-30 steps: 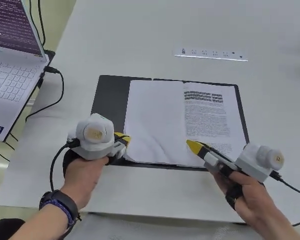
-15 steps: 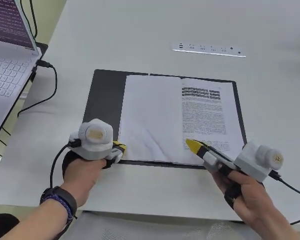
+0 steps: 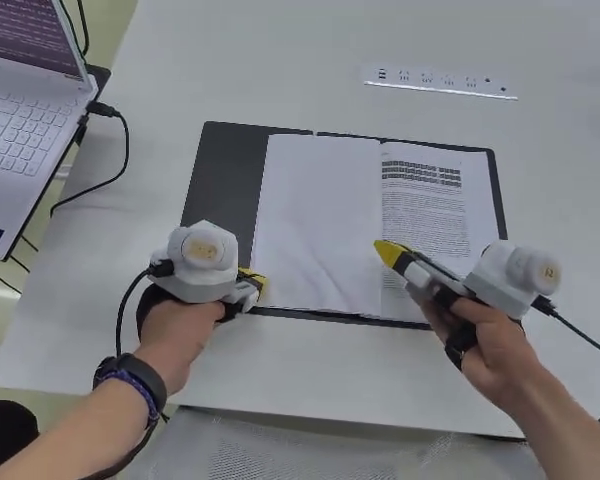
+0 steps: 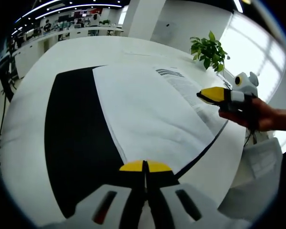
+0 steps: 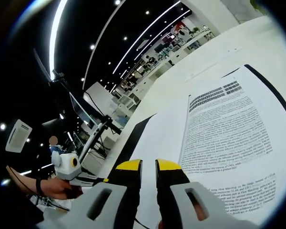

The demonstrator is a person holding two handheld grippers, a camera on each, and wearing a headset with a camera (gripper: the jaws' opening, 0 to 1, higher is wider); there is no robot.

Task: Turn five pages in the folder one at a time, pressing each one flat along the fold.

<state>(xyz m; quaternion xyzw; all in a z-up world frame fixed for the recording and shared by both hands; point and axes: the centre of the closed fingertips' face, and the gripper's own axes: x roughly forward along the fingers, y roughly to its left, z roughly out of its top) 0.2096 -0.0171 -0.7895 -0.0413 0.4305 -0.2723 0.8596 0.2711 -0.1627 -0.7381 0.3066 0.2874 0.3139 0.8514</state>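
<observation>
The black folder [image 3: 220, 190] lies open on the white table. A blank white page [image 3: 315, 220] lies left of the fold and a printed page [image 3: 435, 210] right of it. My left gripper [image 3: 252, 288] sits at the folder's near left edge, by the blank page's lower corner, shut with nothing between its fingers [image 4: 144, 166]. My right gripper [image 3: 383, 247] hovers over the lower part of the fold and points left. Its jaws [image 5: 148, 164] are shut but for a thin slit and hold nothing. The left gripper view also shows the right gripper [image 4: 210, 94] above the pages.
A white laptop [image 3: 20, 100] stands at the far left, and its black cable [image 3: 110, 170] runs toward the folder's left side. A power strip [image 3: 440, 82] is set into the table behind the folder. A potted plant [image 4: 207, 50] stands beyond the table.
My right gripper has moved away from the folder's near edge, farther up over the fold. The left gripper has stayed by the near left corner. The head camera has shifted.
</observation>
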